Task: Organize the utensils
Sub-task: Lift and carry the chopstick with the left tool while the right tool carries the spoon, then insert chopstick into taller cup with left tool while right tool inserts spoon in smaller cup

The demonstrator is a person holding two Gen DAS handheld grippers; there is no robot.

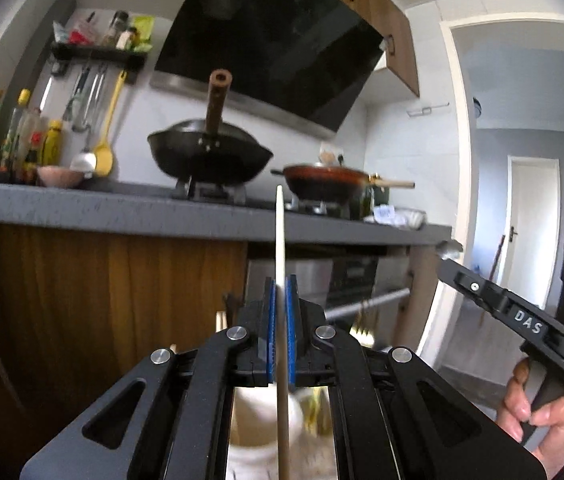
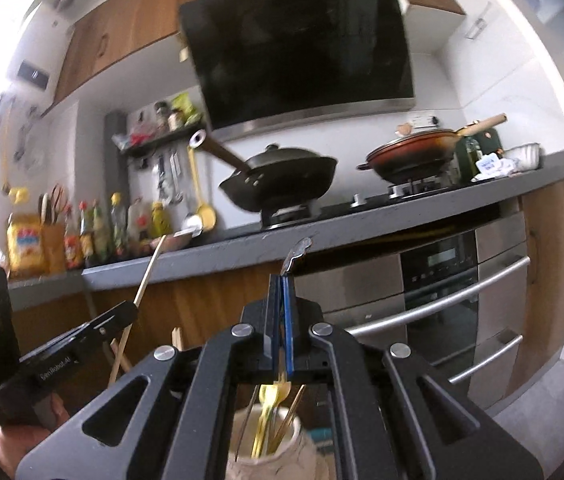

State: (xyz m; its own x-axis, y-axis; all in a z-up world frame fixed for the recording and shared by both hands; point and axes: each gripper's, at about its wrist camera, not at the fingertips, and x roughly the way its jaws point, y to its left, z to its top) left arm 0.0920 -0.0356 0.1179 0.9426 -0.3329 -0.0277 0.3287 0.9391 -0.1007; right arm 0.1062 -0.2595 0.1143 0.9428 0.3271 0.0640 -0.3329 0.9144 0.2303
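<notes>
My left gripper (image 1: 280,282) is shut on a pale wooden chopstick (image 1: 280,232), which stands upright between the blue pads and juts above them. A white ceramic holder (image 1: 266,420) shows blurred below the jaws. My right gripper (image 2: 282,280) is shut on a thin metal utensil, whose handle end (image 2: 297,252) pokes out above the pads. Under it sits the white holder (image 2: 272,448) with a yellow fork (image 2: 268,404) and several thin utensils inside. Each gripper shows in the other's view: the right one (image 1: 453,270) held by a hand (image 1: 533,420), the left one (image 2: 132,308) with its chopstick (image 2: 148,276).
Ahead runs a grey countertop (image 1: 122,212) with a black wok (image 1: 210,156) and a red pan (image 1: 325,180) on the stove. Sauce bottles (image 2: 94,236) line the counter's left. Utensils hang from a wall rack (image 1: 94,56). An oven (image 2: 441,280) sits below; a doorway (image 1: 529,200) opens at right.
</notes>
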